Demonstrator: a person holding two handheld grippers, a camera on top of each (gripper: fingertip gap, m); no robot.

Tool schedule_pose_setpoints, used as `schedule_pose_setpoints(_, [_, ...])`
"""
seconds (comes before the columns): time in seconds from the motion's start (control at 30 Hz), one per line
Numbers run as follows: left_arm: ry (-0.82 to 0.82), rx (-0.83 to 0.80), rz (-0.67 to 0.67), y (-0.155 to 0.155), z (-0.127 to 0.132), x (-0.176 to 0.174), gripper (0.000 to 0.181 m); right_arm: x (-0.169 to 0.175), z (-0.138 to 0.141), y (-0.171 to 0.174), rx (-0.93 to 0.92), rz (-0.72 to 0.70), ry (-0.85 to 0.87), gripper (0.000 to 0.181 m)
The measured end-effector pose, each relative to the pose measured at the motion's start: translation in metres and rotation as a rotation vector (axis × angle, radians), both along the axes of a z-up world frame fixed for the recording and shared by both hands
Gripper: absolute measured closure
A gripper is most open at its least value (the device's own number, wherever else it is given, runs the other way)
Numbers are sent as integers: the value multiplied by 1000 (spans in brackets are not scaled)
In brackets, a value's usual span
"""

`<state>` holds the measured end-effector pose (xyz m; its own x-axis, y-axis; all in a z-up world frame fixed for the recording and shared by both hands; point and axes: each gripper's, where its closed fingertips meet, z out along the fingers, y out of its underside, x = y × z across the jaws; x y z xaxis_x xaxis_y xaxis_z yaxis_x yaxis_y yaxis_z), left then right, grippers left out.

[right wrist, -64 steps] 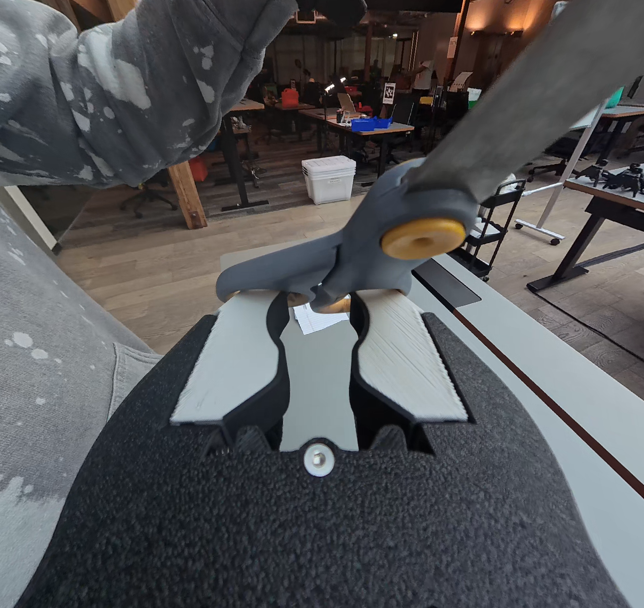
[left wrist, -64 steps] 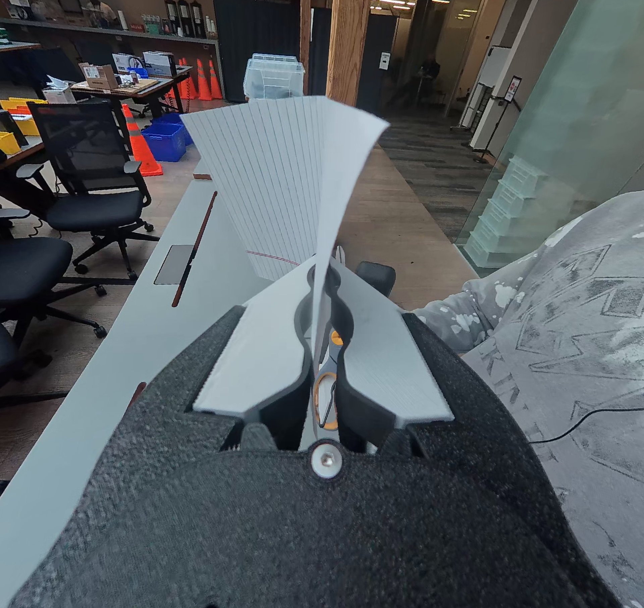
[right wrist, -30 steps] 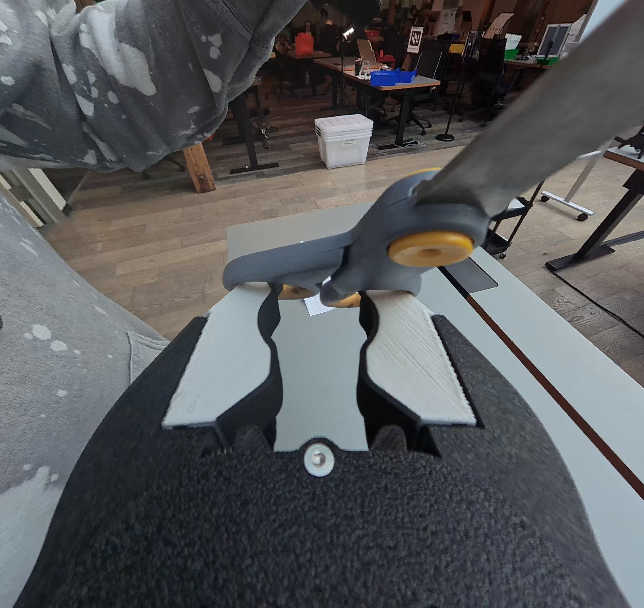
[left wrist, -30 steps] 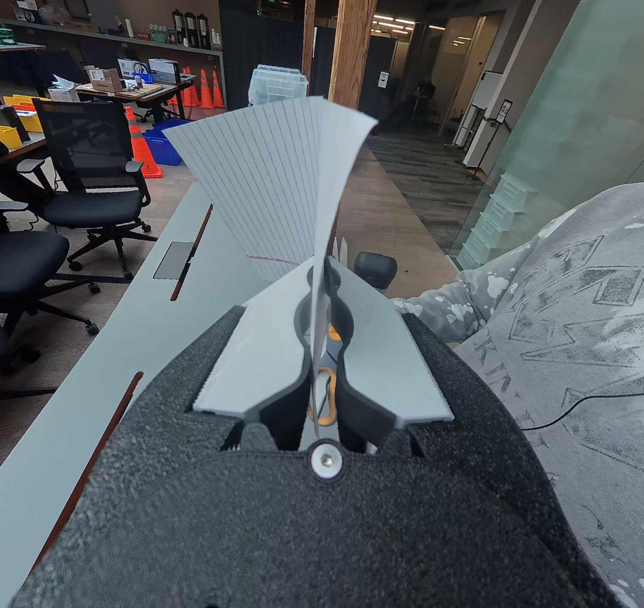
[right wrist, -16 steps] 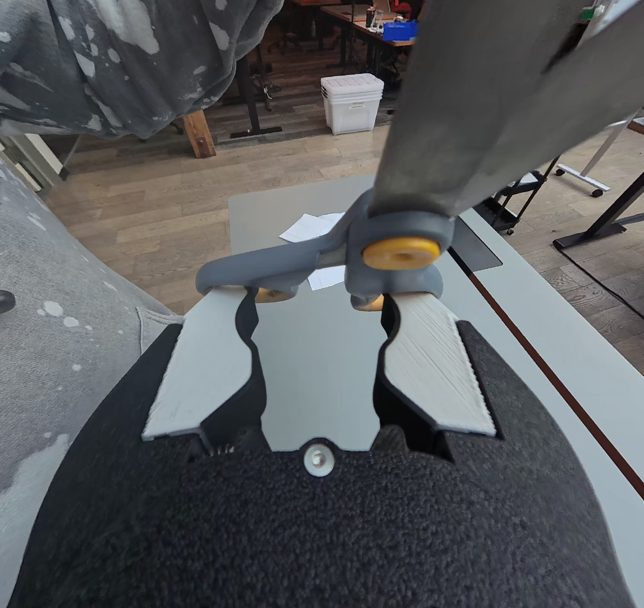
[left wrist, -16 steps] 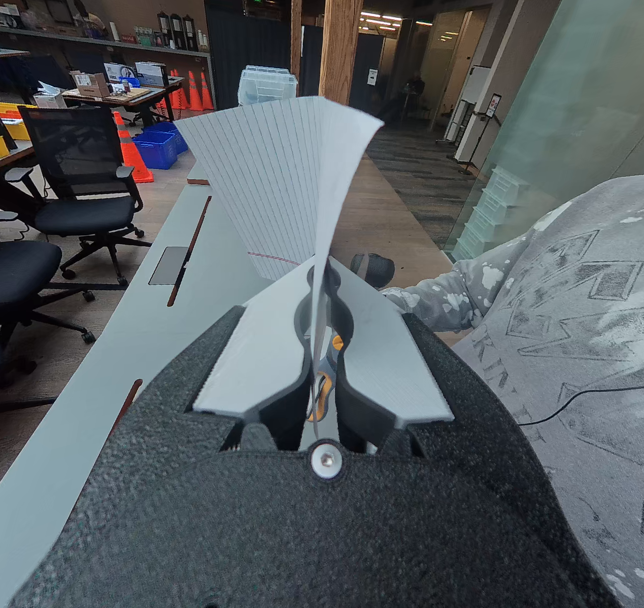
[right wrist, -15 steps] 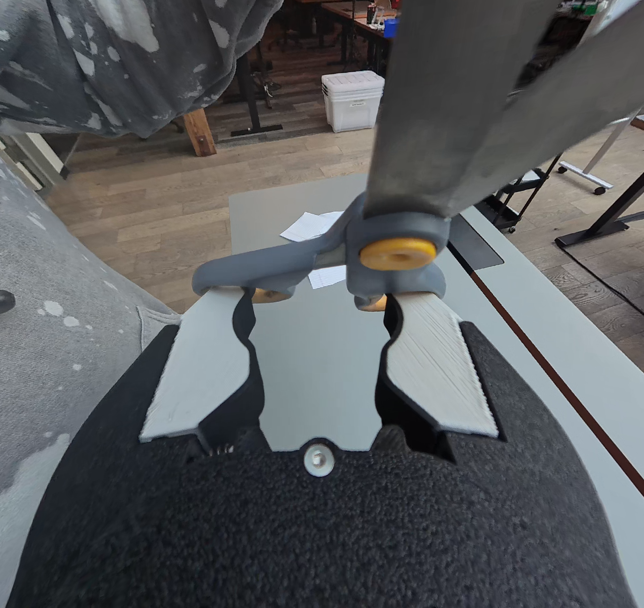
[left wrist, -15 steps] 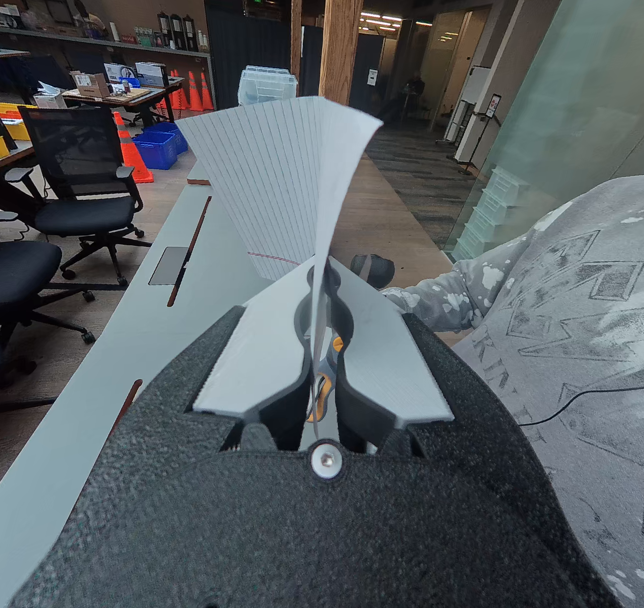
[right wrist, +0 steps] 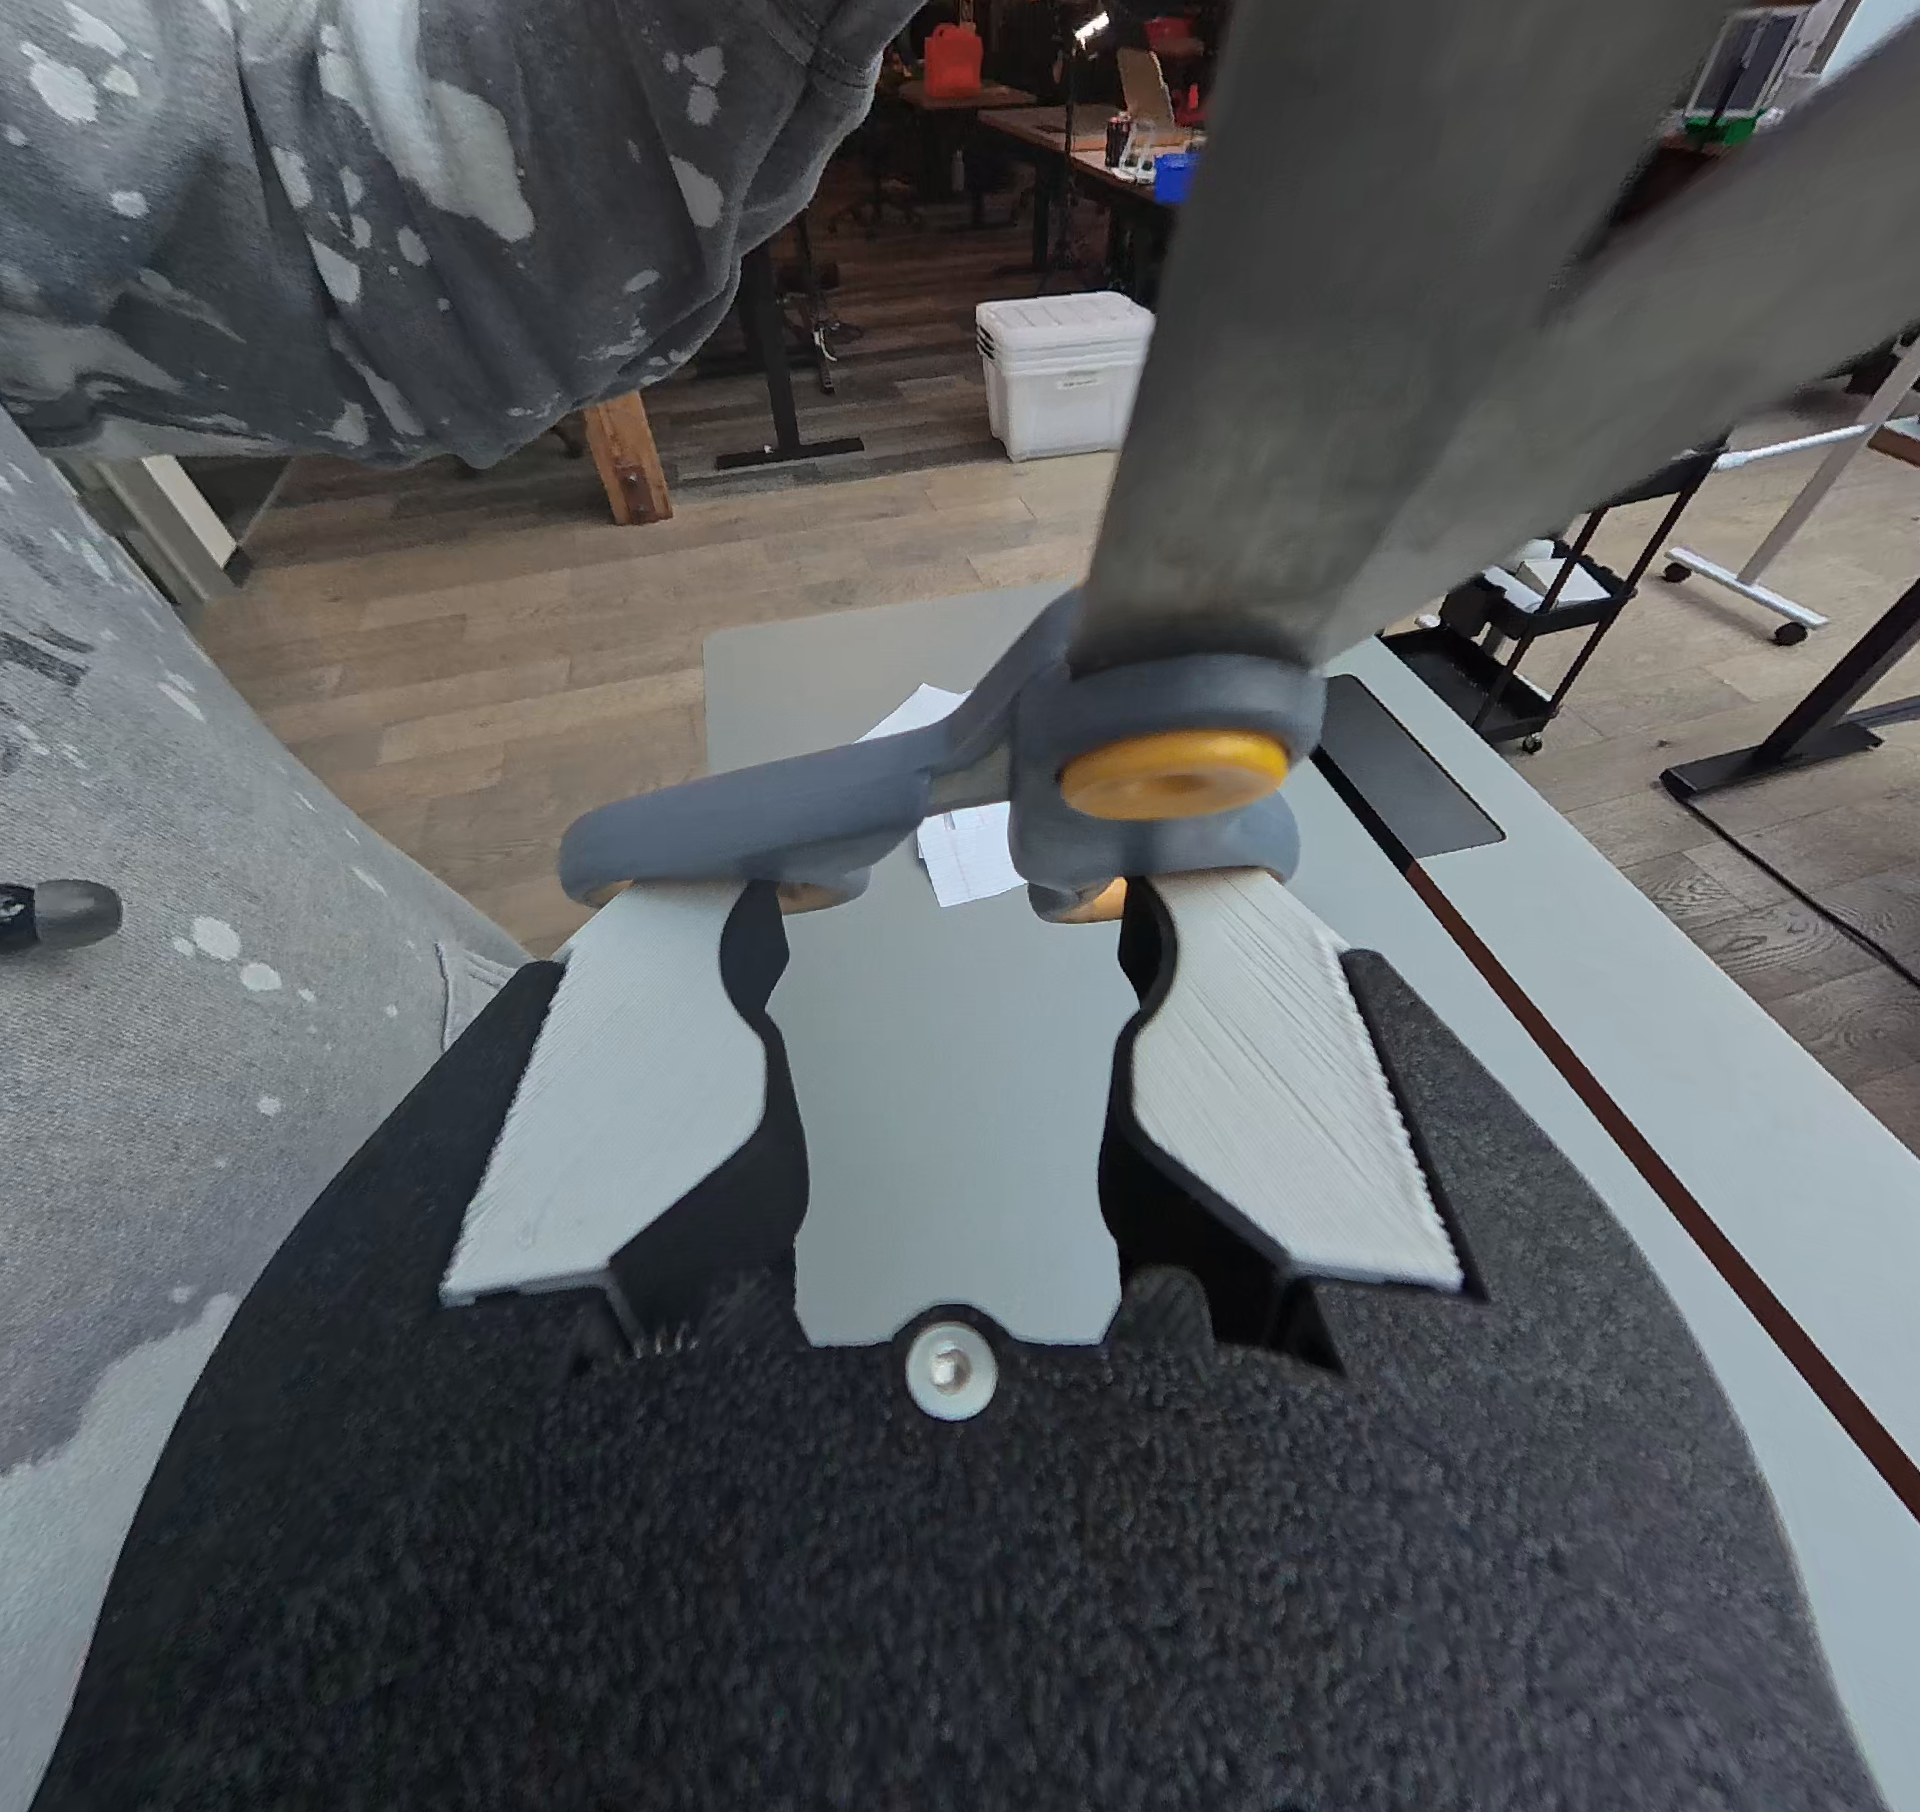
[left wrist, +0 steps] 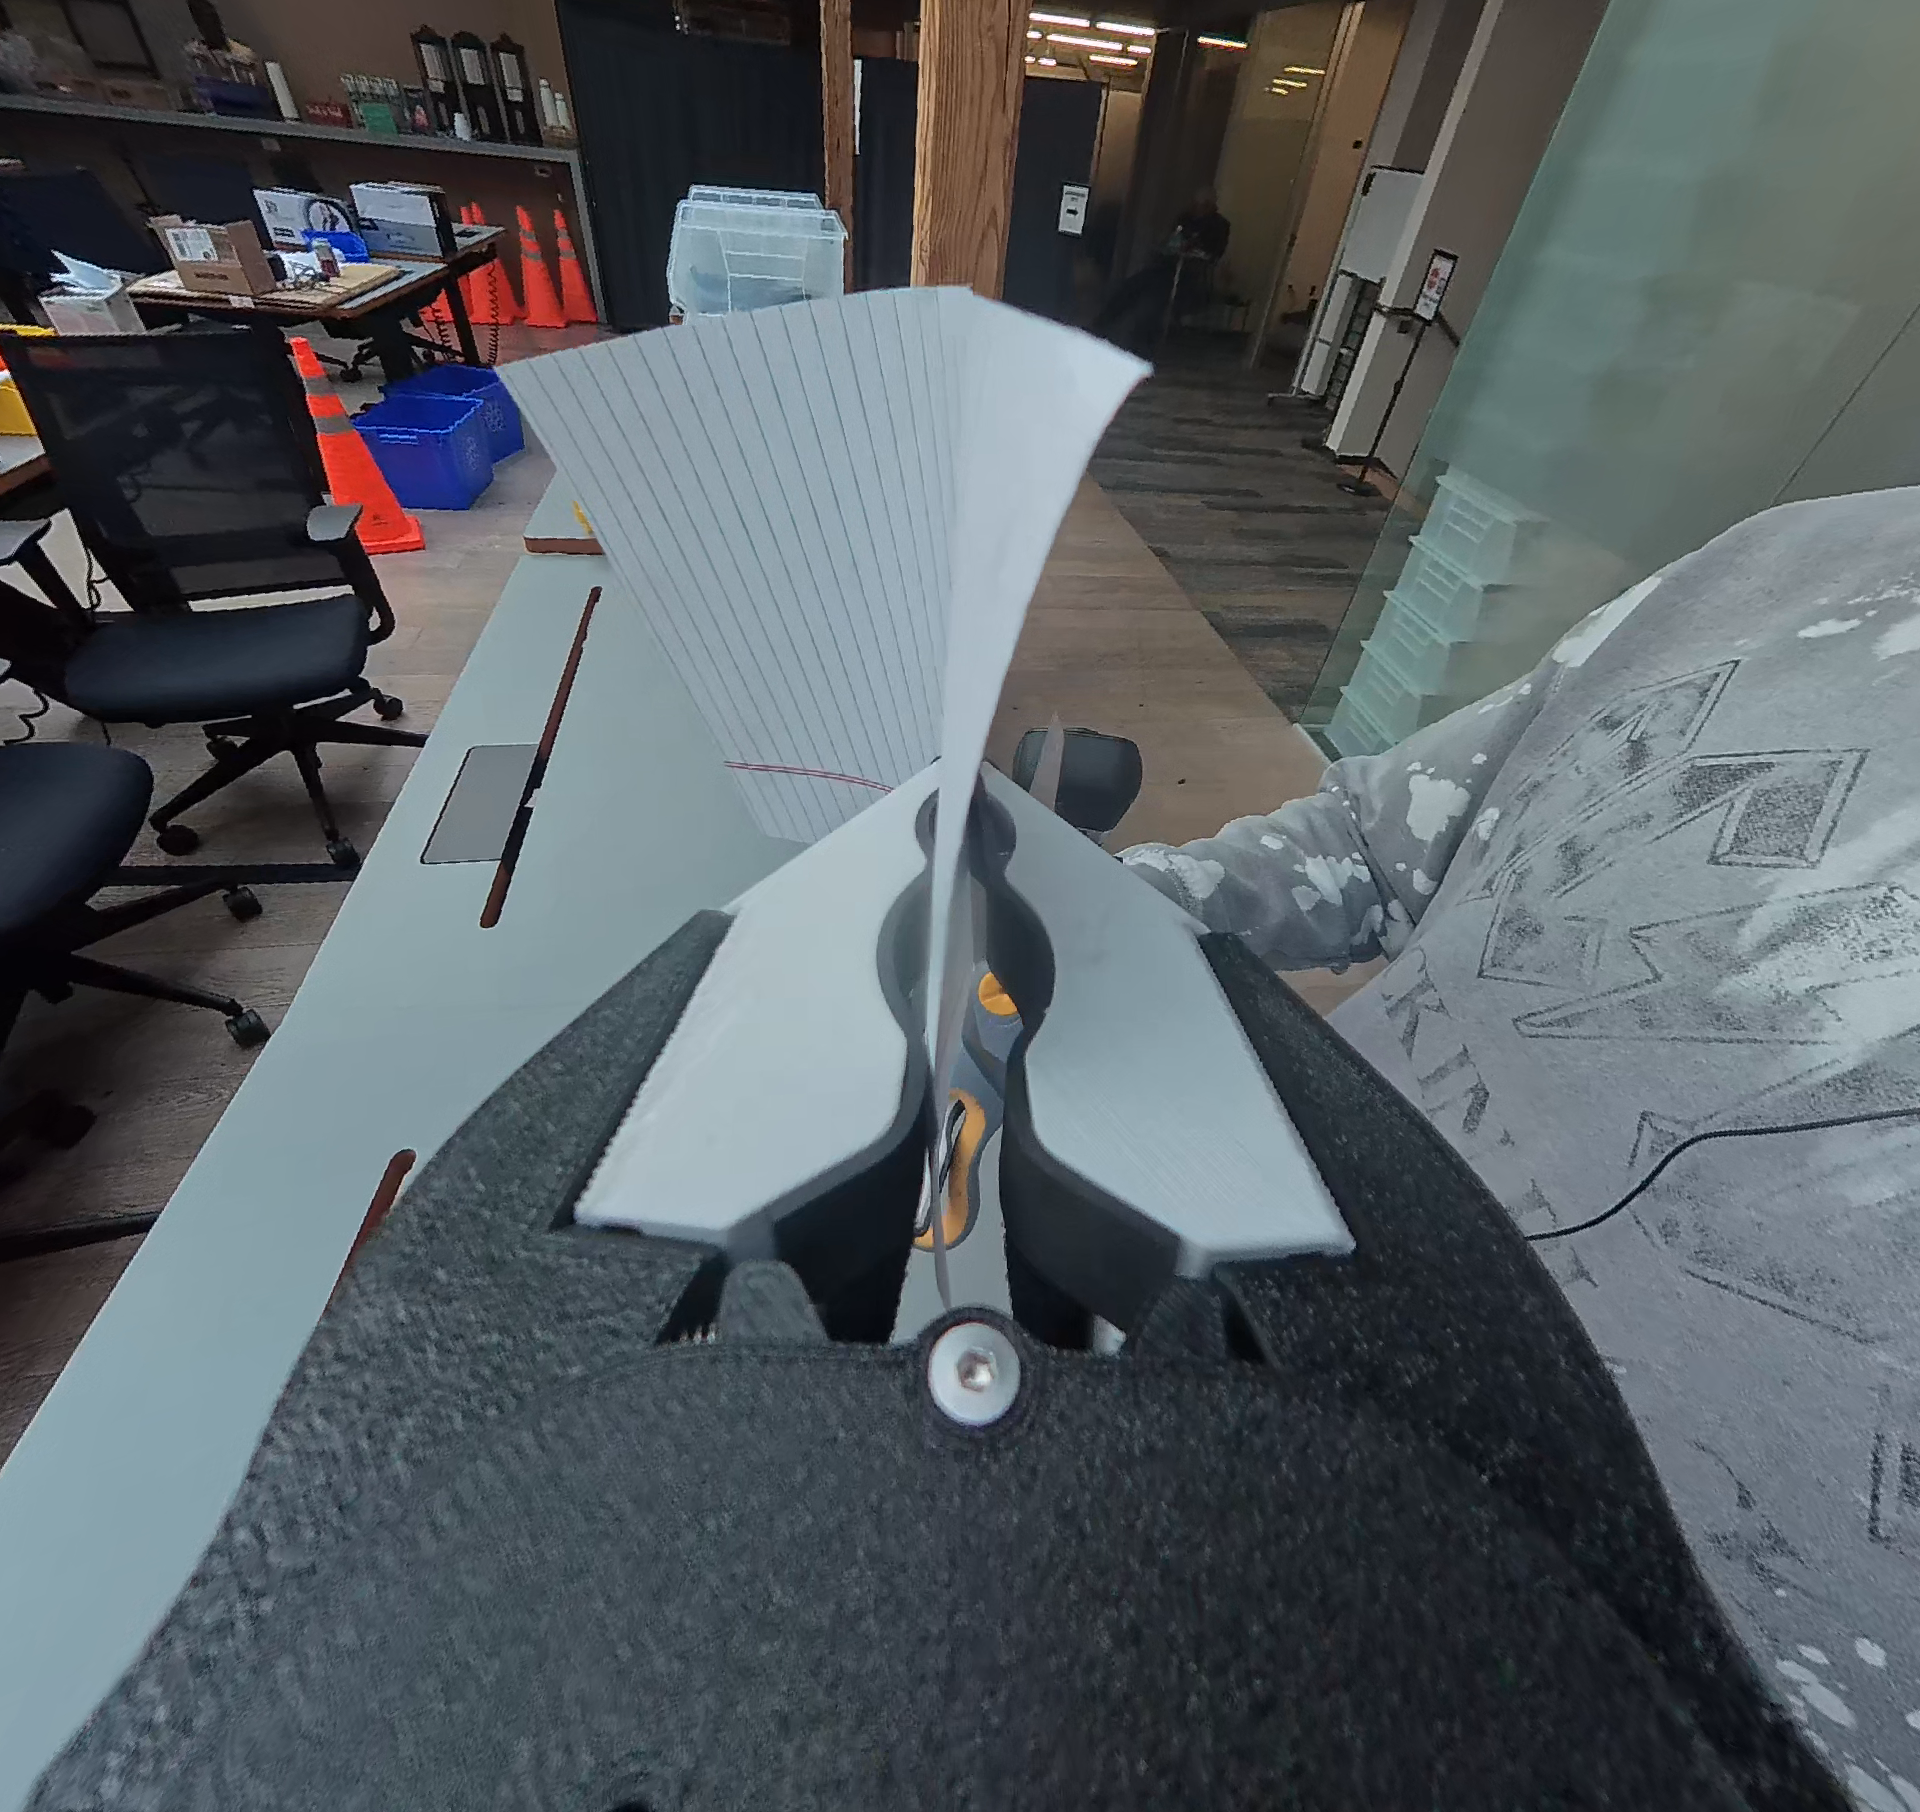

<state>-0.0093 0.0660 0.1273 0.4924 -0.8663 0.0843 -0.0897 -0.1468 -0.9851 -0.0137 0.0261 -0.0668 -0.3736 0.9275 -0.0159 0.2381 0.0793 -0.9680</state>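
We see the left gripper [left wrist: 961, 817] clamped on a sheet of lined paper [left wrist: 821, 557], which stands upright and twists above the grey table [left wrist: 312, 1056]. Through the narrow gap between its fingers, scissors [left wrist: 971, 1087] show just behind the paper.

The right gripper [right wrist: 948, 895] has its fingers [right wrist: 623, 1066] spread apart, each tip pressed against a grey handle loop of the scissors [right wrist: 1143, 775], whose blades are open and point up and away from the table [right wrist: 1621, 1118]. Beyond the scissors, small paper scraps [right wrist: 961, 853] lie on the table. A speckled grey sleeve [right wrist: 395, 183] reaches across above it.
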Motion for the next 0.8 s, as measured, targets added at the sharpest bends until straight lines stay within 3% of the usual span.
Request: schedule_pose_setpoints(0.8, [40, 9, -31, 2, 4, 11, 181, -4, 6, -4, 1, 10, 10, 121])
